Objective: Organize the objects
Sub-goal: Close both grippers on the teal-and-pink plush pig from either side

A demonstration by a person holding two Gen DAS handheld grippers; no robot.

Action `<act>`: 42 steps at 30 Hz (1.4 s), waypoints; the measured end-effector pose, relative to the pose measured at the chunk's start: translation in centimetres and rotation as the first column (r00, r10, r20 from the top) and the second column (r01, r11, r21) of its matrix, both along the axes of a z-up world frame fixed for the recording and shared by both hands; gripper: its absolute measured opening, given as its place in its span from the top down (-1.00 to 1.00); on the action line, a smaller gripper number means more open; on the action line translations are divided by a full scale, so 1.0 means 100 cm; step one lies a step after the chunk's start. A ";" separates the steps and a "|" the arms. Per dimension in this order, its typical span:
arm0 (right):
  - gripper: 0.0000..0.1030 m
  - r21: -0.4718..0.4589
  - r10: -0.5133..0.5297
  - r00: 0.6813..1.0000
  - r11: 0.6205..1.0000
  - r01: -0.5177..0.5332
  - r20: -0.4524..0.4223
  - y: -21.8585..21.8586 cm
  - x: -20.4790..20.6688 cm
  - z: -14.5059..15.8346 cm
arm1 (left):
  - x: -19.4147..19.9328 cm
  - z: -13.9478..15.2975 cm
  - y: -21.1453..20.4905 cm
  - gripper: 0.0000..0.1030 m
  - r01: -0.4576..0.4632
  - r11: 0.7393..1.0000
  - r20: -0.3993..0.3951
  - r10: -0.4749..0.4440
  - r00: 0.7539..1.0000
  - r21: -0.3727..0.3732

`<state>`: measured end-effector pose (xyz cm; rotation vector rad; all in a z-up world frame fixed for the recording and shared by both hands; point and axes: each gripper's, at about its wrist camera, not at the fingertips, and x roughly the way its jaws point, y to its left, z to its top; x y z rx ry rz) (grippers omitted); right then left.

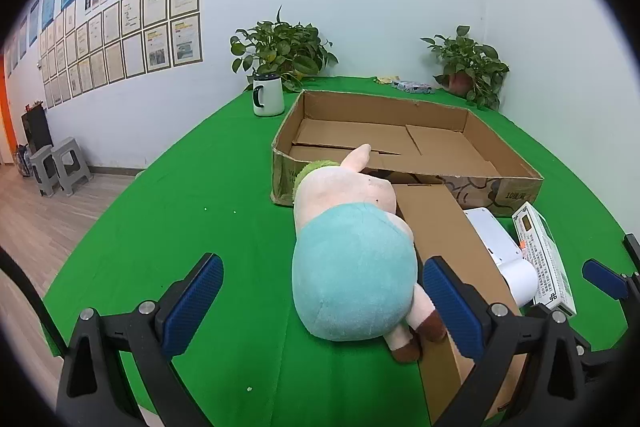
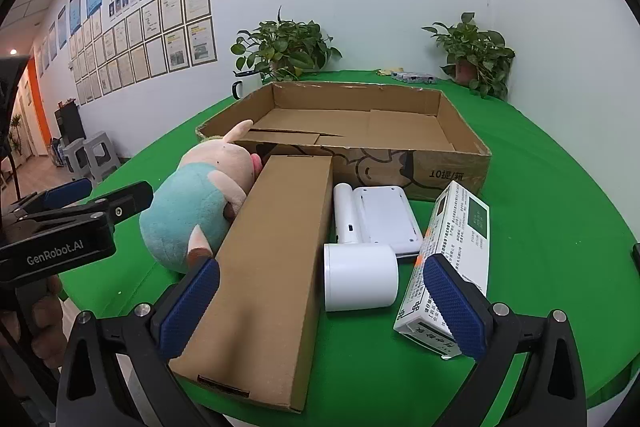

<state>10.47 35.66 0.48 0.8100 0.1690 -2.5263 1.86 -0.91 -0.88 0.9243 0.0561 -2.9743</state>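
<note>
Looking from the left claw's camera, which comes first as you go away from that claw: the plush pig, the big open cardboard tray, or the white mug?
1. Plush pig: right between the open left claw fingers.
2. Cardboard tray: beyond the pig, mid-table.
3. White mug: farthest, past the tray's left corner, by a potted plant.

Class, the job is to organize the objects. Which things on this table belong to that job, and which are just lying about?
Job:
open box
plush pig
long carton
white device
printed packet

Lying about:
mug
two plants
small packets at the far edge
stools
</note>
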 end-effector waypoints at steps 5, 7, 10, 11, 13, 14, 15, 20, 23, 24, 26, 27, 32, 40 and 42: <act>-0.99 0.001 0.000 1.000 1.000 0.000 0.005 0.000 -0.002 -0.002 | 0.001 -0.001 0.002 -0.95 0.007 1.000 -0.003 -0.007 1.000 0.003; -0.99 -0.003 0.002 1.000 1.000 -0.002 0.008 0.001 -0.002 -0.002 | 0.001 -0.001 0.003 -0.95 0.009 1.000 -0.007 -0.009 1.000 0.004; -0.99 -0.007 0.008 1.000 1.000 -0.008 0.011 0.001 -0.003 -0.003 | 0.001 0.000 0.002 -0.95 0.009 1.000 -0.010 -0.009 1.000 0.019; -0.99 -0.008 0.009 1.000 1.000 -0.009 0.011 0.002 -0.003 -0.003 | 0.000 0.000 0.001 -0.95 0.011 1.000 -0.007 -0.011 1.000 0.024; -0.99 -0.011 0.009 1.000 1.000 -0.009 0.008 0.003 -0.002 -0.002 | -0.001 0.000 0.001 -0.95 0.017 0.999 -0.001 -0.016 1.000 0.033; -0.99 -0.014 0.010 1.000 1.000 -0.010 0.005 0.004 -0.003 -0.001 | -0.002 0.000 0.000 -0.95 0.017 0.999 0.001 -0.017 1.000 0.037; -0.99 -0.015 0.010 1.000 1.000 -0.010 0.002 0.005 -0.003 -0.001 | -0.003 0.000 -0.001 -0.95 0.019 0.999 0.003 -0.019 1.000 0.044; -0.99 -0.030 0.021 1.000 0.999 -0.021 -0.011 0.010 -0.004 0.001 | -0.007 0.001 0.000 -0.95 0.038 0.998 0.008 -0.038 0.999 0.048; -0.99 -0.065 0.057 0.998 0.996 -0.059 -0.032 0.015 -0.001 0.006 | -0.010 0.001 0.003 -0.95 0.052 0.998 0.003 -0.052 0.999 0.023; -0.99 -0.076 0.075 0.997 0.994 -0.077 -0.036 0.015 -0.001 0.007 | -0.011 0.001 0.002 -0.95 0.050 0.998 0.004 -0.051 0.999 0.026; -0.99 -0.112 0.144 0.989 0.983 -0.147 -0.038 0.017 0.001 0.012 | -0.014 0.000 -0.001 -0.95 0.052 0.997 0.013 -0.053 0.999 0.050; -1.00 -0.127 0.175 0.984 0.976 -0.179 -0.039 0.018 0.001 0.014 | -0.016 -0.002 -0.003 -0.95 0.057 0.996 0.024 -0.059 0.998 0.066; -1.00 -0.211 0.350 0.936 0.913 -0.349 -0.038 0.023 0.005 0.025 | -0.030 -0.016 -0.007 -0.95 0.067 0.989 0.099 -0.080 0.992 0.132; -1.00 -0.285 0.382 0.923 0.890 -0.357 0.037 0.023 -0.007 0.026 | -0.054 -0.051 -0.013 -0.96 0.088 0.974 0.224 -0.135 0.965 0.207; -1.00 -0.280 0.379 0.924 0.894 -0.350 0.057 0.019 -0.008 0.024 | -0.057 -0.054 -0.018 -0.86 0.104 0.962 0.229 -0.163 0.960 0.251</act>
